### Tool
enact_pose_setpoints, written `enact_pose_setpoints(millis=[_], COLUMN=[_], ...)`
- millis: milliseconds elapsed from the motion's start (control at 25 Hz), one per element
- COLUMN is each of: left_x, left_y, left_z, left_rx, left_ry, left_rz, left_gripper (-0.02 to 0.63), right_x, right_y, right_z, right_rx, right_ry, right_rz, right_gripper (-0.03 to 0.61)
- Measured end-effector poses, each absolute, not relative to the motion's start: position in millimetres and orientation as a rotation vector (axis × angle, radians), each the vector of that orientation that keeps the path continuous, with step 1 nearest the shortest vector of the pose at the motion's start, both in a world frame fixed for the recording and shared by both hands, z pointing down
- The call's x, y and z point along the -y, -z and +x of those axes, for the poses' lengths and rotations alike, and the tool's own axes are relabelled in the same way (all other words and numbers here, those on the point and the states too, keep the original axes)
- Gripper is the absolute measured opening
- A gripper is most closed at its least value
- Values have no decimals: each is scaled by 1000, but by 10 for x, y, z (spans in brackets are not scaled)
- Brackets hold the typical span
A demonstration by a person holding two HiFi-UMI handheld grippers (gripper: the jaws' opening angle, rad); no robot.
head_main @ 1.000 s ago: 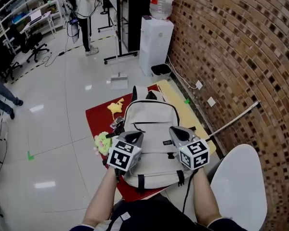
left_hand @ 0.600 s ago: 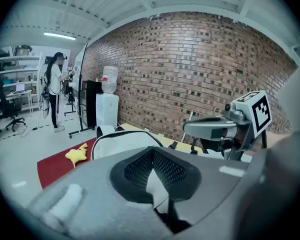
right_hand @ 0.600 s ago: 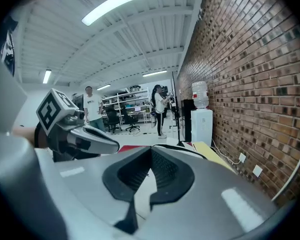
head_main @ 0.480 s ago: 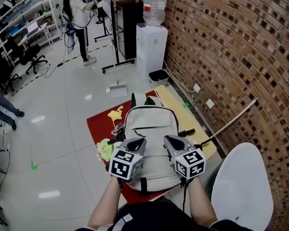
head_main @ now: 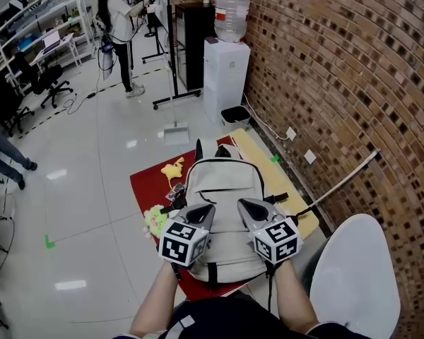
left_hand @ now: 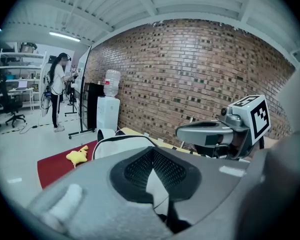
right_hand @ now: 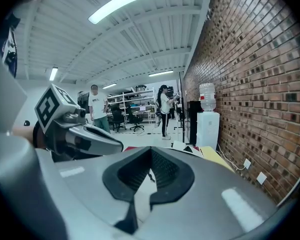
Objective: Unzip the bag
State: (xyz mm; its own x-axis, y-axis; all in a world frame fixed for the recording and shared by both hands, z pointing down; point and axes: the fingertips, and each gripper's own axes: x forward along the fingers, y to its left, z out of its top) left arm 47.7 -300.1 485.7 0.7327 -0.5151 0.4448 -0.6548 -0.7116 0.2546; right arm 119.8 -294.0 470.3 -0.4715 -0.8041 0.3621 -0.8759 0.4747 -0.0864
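Both claws hang over the near end of the backpack (head_main: 222, 182), the left claw (head_main: 200, 210) and the right claw (head_main: 246, 205) side by side and just apart. Each is clenched on nothing: in each claw's own view the ribbed pads meet at the tip, with only pale bag fabric showing behind them.

The backpack lies flat on a red mat (head_main: 143, 182) on the floor, close to the brick wall (head_main: 339, 83), with its top towards the water dispenser (head_main: 225, 69). Its main zip shows as a dark line arching round the far edge, and no pull tab can be made out from here.

The likely trouble is the grab itself. With the jaws clamped together, either claw would only nudge the pull aside, so one must release before it closes in. The tab looks small, and a pinch may catch loose fabric or a strap instead. The bag is soft and nothing pins it down, so a tug along the zip could drag it across the mat towards the green toy (head_main: 154, 217) and yellow toy (head_main: 172, 168) unless the other claw braces it.
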Motion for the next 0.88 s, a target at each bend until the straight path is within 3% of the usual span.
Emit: enact_pose_setpoints(millis=[880], left_x=[2997], left_y=[-4911], left_z=[503], left_rx=[892], left_ry=[-503], left_rz=[2526], left_gripper=[5], right_x=[2965], right_y=[-4711], right_z=[1181], right_rx=[2475], right_ry=[-393], right_rz=[1424], right_gripper=[6])
